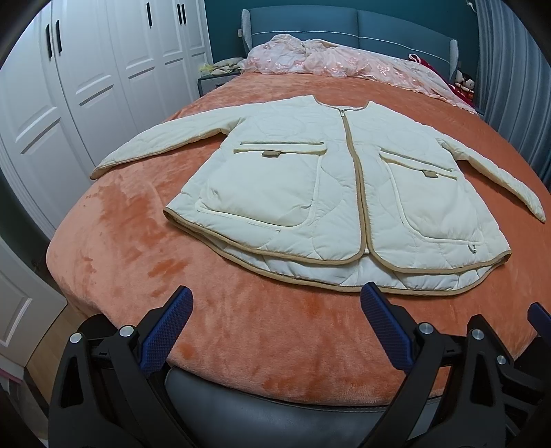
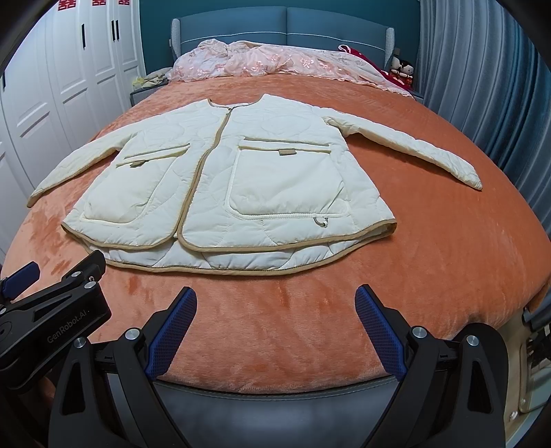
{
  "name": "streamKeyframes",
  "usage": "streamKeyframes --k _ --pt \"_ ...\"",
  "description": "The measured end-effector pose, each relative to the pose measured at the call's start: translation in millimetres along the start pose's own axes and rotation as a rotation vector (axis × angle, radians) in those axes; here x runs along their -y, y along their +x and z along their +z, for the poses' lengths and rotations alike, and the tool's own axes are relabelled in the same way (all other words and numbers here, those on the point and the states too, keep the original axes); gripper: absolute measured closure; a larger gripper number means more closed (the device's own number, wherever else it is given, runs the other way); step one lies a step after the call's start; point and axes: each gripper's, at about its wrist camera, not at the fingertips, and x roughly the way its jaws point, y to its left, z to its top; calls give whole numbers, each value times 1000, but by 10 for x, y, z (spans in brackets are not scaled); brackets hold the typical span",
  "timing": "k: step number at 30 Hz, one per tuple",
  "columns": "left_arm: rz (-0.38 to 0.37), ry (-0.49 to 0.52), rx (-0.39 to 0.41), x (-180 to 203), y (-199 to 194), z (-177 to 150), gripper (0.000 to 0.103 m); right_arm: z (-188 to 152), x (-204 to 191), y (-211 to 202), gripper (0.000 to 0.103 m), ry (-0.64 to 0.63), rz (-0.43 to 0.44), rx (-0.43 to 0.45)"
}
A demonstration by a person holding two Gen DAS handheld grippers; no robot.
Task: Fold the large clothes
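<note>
Two grippers, both at the foot edge of the bed, above the orange blanket (image 1: 275,344). Left gripper (image 1: 275,299): jaws spread wide, nothing between the two blue pads, tips just short of the jacket hem. Right gripper (image 2: 275,299): jaws likewise released and empty, hovering over bare blanket near the foot edge; the left gripper's black body shows at the lower left of the right wrist view. One jacket (image 1: 327,193), cream quilted with tan binding, lies flat and face up in the middle of the bed, hem toward the foot edge, neckline toward the headboard. Front closed along the centre binding; the back hem shows below the front hem. Two large patch pockets (image 2: 286,182), one per front panel, each with a small tan tab on its flap. Two sleeves (image 2: 413,148), spread out and down toward the two side edges of the bed. Beyond the neckline, one crumpled pink quilt (image 2: 275,62) bunched along the head edge. One blue headboard (image 2: 286,24) behind it. White wardrobe doors (image 1: 103,69) stand beyond the left side edge, blue-grey curtains (image 2: 482,86) beyond the right.
</note>
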Motion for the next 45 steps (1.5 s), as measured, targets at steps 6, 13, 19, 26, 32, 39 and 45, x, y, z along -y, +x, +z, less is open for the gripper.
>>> streamKeyframes --k 6,13,19,26,32,39,45 --pt "-1 -1 -1 -5 1 -7 8 0 -2 3 12 -1 -1 -2" --pt "-2 -2 -4 -14 13 -18 9 -17 -10 10 12 0 -1 -4" --pt "-4 -6 -6 -19 24 -18 9 -29 -14 16 12 0 -1 -4" --pt "-3 -7 -8 -16 31 -34 10 -29 -18 19 12 -1 -2 -5" --pt "-3 -7 -9 -21 33 -34 10 -33 -20 22 12 -1 -2 -5" --pt "-4 -3 -17 -6 65 -40 10 -68 -28 70 12 -3 3 -9" --pt "-34 29 -31 60 161 101 9 92 131 233 12 -9 31 -9"
